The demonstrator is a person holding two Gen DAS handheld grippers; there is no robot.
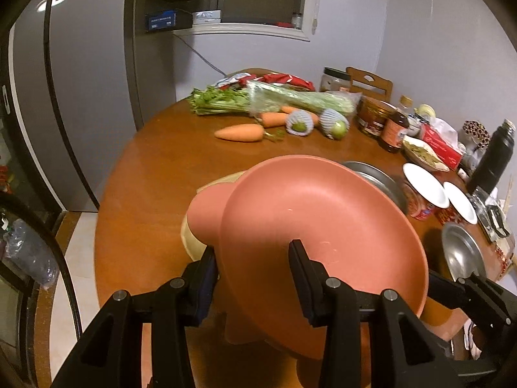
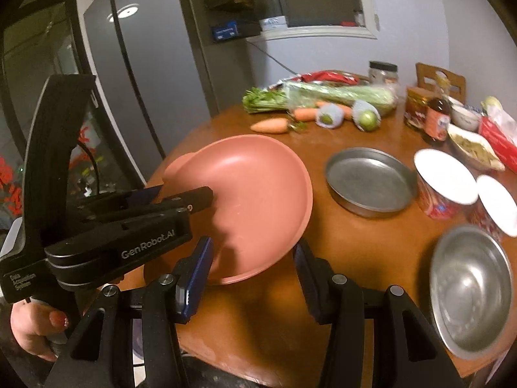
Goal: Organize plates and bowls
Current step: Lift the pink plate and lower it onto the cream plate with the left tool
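1. Left wrist view: my left hand-held gripper [image 1: 255, 268] is closed on the rim of the pink plate [image 1: 310, 226], one finger inside, one under; the plate hangs tilted above the bench [image 1: 155, 168].
2. Right wrist view: my right hand-held gripper [image 2: 253, 258] stands partly open just beside the plate's near edge; I see nothing pinched in it.
3. Below the plate sit another pink dish [image 1: 206, 213] and a cream one [image 1: 190, 239].
4. Risk: a one-sided rim grip may let the plate swing or slip; it could then strike the metal pan [image 2: 368, 181], the steel bowl [image 2: 471, 291] or the paper cups [image 2: 446, 184] near it.
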